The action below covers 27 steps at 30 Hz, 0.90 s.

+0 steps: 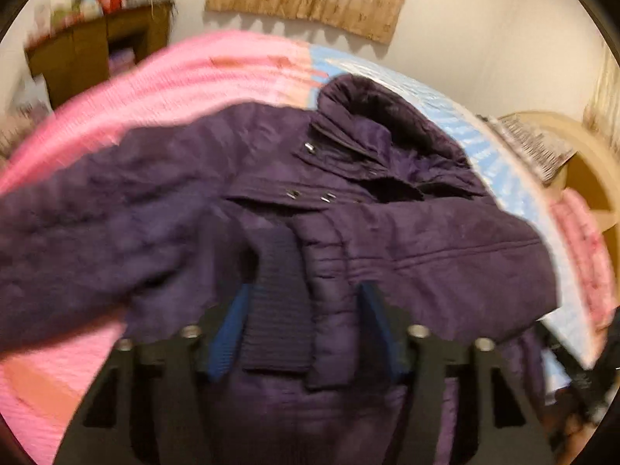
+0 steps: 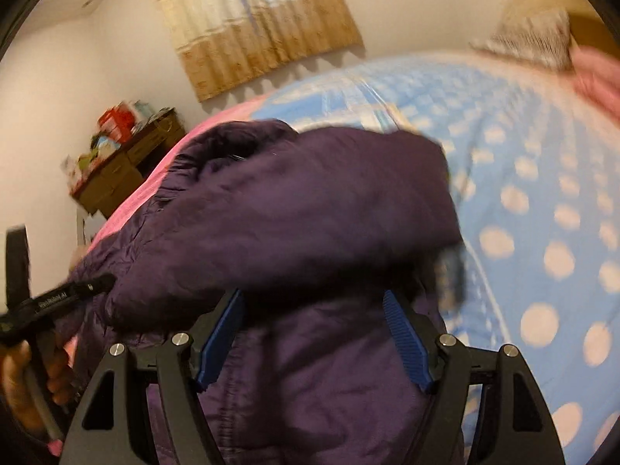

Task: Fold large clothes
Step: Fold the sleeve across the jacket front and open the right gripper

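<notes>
Jacket: one, dark purple, padded, spread across the middle of the left wrist view on one bed. Hood toward upper centre. Three metal snaps counted along the front placket, just above frame centre. One sleeve runs off to the left edge (heavily blurred). A second sleeve lies folded across the chest, its ribbed knit cuff in lower centre.

Left gripper: two blue-padded fingers spread apart, cuff and sleeve end lying between them. Pads do not press the cloth from either side; whether they touch it cannot be told.

Right gripper: two blue pads spread wide at lower centre of the right wrist view, purple fabric filling the gap and bulging over the tips. Contact at the pads is hidden by the cloth, so no pinch can be confirmed.

Bedding: one pink cover at left, one blue cover with pale dots at right. One pillow at right edge, patterned, against a tan headboard.

Background: one tan curtain at top centre, one brown desk in the upper left with clutter on top, blurred. Lower left of the right view shows the other handheld tool and the hand holding it.
</notes>
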{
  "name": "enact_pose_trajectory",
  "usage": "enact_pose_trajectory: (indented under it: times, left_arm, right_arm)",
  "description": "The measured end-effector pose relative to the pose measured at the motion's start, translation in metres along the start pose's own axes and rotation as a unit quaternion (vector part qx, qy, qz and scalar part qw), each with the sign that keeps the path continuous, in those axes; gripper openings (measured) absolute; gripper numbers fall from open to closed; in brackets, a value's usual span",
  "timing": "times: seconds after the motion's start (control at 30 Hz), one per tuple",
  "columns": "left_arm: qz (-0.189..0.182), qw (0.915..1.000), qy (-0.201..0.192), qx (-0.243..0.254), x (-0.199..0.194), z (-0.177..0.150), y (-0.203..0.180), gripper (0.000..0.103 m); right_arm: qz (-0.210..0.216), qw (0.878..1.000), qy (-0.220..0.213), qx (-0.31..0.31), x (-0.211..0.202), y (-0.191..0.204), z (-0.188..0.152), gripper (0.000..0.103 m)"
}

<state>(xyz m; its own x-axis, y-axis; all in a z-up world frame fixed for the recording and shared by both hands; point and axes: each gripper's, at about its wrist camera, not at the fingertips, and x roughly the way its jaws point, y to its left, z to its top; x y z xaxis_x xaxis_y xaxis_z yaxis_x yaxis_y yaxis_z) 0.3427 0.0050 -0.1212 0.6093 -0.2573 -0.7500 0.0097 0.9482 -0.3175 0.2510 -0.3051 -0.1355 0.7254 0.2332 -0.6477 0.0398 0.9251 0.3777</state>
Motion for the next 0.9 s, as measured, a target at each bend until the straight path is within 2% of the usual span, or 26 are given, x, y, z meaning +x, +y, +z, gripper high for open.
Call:
enact_pose_trajectory:
  times: [0.03, 0.1, 0.13, 0.2, 0.33, 0.43, 0.5, 0.53, 0.6, 0.67, 0.77, 0.87, 0.9]
  left_arm:
    - [-0.013, 0.9999, -0.006, -0.006, -0.002, -0.001, -0.001, 0.052]
    - [-0.041, 0.9983, -0.041, -0.001, -0.013, -0.006, -0.004, 0.019]
    - [-0.045, 0.9982, -0.041, -0.002, -0.016, -0.009, -0.004, 0.018]
    - [-0.065, 0.9970, -0.042, -0.008, -0.022, -0.012, -0.002, 0.007]
    - [-0.080, 0.9953, -0.049, -0.024, -0.047, -0.022, 0.005, 0.005]
    - [-0.093, 0.9929, -0.059, -0.043, -0.066, -0.032, 0.015, 0.005]
    - [-0.092, 0.9934, -0.056, -0.041, -0.067, -0.035, 0.018, 0.005]
    - [-0.085, 0.9942, -0.057, -0.032, -0.064, -0.037, 0.017, 0.005]
    - [-0.069, 0.9958, -0.057, -0.020, -0.059, -0.040, 0.019, 0.005]
    - [-0.077, 0.9952, -0.053, -0.029, -0.055, -0.042, 0.023, 0.005]
    - [-0.067, 0.9959, -0.059, -0.018, -0.051, -0.045, 0.022, 0.005]
    - [-0.051, 0.9969, -0.060, -0.009, -0.046, -0.047, 0.023, 0.007]
    - [-0.045, 0.9972, -0.060, -0.007, -0.046, -0.049, 0.023, 0.011]
  right_arm:
    - [0.011, 1.000, 0.003, 0.020, 0.002, -0.008, 0.000, 0.075]
    - [0.020, 0.999, 0.004, 0.031, 0.004, -0.012, -0.002, 0.075]
    - [0.021, 0.999, 0.004, 0.031, 0.004, -0.012, -0.003, 0.075]
    - [0.020, 0.999, 0.003, 0.027, 0.005, -0.011, -0.003, 0.075]
    - [0.025, 0.999, -0.004, 0.032, 0.004, -0.012, -0.002, 0.076]
    - [0.027, 0.998, -0.035, 0.043, -0.009, -0.016, -0.002, 0.076]
    - [0.004, 0.997, -0.066, 0.036, -0.026, -0.013, 0.002, 0.076]
    - [-0.011, 0.997, -0.070, 0.011, -0.030, -0.004, 0.010, 0.076]
    - [-0.029, 0.997, -0.063, -0.026, -0.033, 0.013, 0.024, 0.076]
    - [-0.038, 0.997, -0.058, -0.044, -0.027, 0.020, 0.039, 0.076]
    - [-0.084, 0.993, -0.024, -0.082, 0.004, 0.022, 0.054, 0.076]
    - [-0.095, 0.991, 0.054, -0.082, 0.050, 0.001, 0.039, 0.077]
    - [-0.102, 0.988, 0.050, -0.101, 0.056, 0.001, 0.030, 0.077]
